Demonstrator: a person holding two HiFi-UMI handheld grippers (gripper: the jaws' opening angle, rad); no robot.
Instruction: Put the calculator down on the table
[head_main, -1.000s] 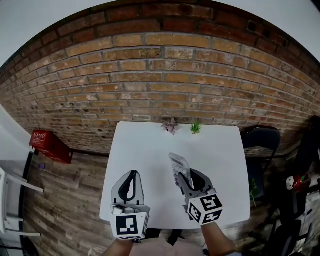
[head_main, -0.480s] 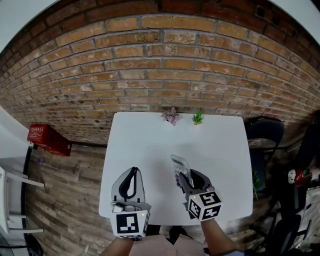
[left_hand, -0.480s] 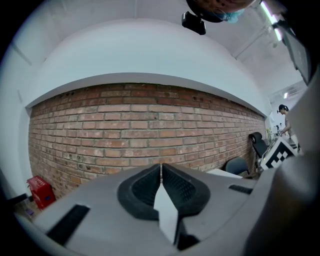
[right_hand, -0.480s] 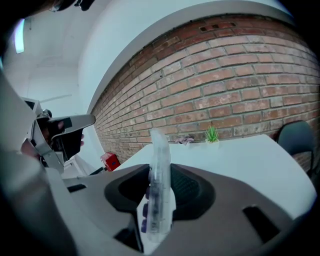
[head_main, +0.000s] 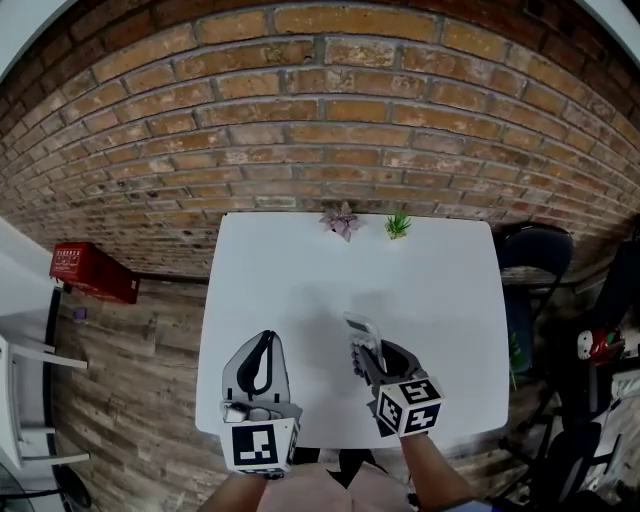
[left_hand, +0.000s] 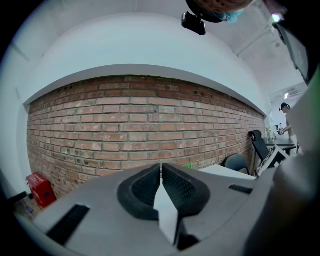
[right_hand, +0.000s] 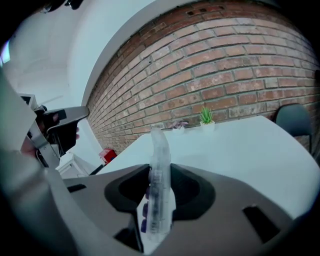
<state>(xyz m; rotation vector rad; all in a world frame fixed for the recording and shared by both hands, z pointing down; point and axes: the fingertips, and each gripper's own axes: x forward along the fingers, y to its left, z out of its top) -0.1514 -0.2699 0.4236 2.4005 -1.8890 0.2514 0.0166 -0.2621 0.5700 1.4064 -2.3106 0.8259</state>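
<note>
Head view, R claw (head_main: 367, 352) pinching calculator (head_main: 360, 328) over table (head_main: 300, 280), L claw (head_main: 267, 341) pressed together nr front edge

calculator (right_hand: 157, 165): lower end hidden inside right claw (right_hand: 160, 171) | right forearm (head_main: 432, 478): cut off at bottom edge

Bench (head_main: 290, 290) plain white. Wall (head_main: 320, 120) red-brown brick, pale mortar lines. My right claw (right_hand: 159, 172) & left claw (left_hand: 161, 167) grey, blk textured pads. Marker cube (head_main: 408, 405) white w/ blk squares. Calc (right_hand: 158, 150) clear plastic, purple keys. Crate (head_main: 85, 272) red. Floor (head_main: 130, 380) brown wood planks. Green plant (head_main: 398, 224), pink-purple plant (head_main: 342, 220). Chair (head_main: 535, 262) blk.
</note>
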